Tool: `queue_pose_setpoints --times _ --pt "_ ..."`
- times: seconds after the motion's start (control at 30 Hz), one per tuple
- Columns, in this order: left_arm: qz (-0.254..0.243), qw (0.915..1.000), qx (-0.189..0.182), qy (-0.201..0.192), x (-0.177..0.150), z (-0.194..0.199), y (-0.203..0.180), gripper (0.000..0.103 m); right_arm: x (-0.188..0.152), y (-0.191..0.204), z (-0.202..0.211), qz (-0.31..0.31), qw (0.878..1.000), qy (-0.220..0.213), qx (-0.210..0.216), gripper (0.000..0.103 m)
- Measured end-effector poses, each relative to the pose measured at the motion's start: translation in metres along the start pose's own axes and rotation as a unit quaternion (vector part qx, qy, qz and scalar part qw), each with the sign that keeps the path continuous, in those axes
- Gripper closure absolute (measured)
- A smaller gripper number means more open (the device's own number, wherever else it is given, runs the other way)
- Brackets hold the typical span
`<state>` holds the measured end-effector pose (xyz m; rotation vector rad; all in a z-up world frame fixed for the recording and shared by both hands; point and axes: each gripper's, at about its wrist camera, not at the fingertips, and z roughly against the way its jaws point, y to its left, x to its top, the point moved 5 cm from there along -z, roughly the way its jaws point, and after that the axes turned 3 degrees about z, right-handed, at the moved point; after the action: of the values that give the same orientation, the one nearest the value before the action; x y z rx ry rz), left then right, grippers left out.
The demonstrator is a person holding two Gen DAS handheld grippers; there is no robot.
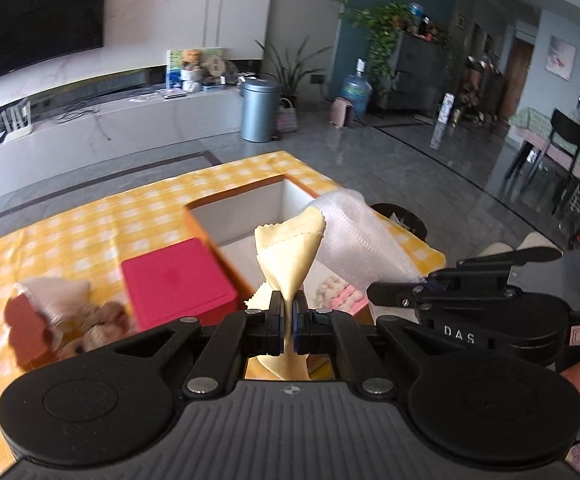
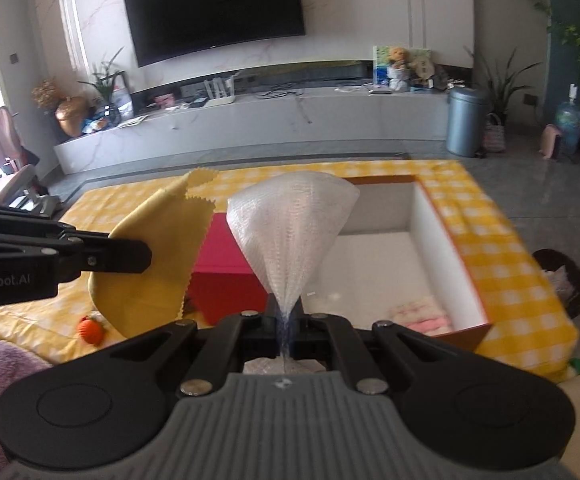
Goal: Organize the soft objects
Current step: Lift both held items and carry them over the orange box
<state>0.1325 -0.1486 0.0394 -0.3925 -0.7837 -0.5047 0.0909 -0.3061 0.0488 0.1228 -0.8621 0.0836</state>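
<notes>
My left gripper (image 1: 288, 305) is shut on a yellow cloth (image 1: 290, 248) with zigzag edges, held above the table near the open orange box (image 1: 204, 222). The cloth also shows in the right wrist view (image 2: 158, 256), where the left gripper (image 2: 146, 256) enters from the left. My right gripper (image 2: 286, 312) is shut on a white mesh cloth (image 2: 290, 220) that fans upward in front of the box (image 2: 461, 256). The white mesh cloth (image 1: 349, 236) and right gripper (image 1: 373, 292) show at right in the left wrist view. A pink and white soft item (image 2: 421, 314) lies inside the box.
A red box (image 1: 178, 284) sits left of the orange box on the yellow checked tablecloth (image 1: 70, 224). Plush toys (image 1: 62, 320) lie at the table's left. A small orange toy (image 2: 92, 330) lies near the front edge. A dark basket (image 2: 561, 284) stands on the floor at right.
</notes>
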Motion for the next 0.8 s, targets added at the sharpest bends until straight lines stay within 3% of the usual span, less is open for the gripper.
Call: queue_pose_setpoints --times 0.33,0.8 --pt "-0.052 0.9985 0.013 0.012 0.029 -0.049 -0.026 0.099 0.015 -0.052 -0.033 0.000 0.999 0.008 -0.035 0.102" --pt "-0.089 0.9943 0.044 0.039 0.039 -0.130 -0.019 0.099 0.011 -0.089 -0.117 0.062 0.992 0.074 -0.080 0.102"
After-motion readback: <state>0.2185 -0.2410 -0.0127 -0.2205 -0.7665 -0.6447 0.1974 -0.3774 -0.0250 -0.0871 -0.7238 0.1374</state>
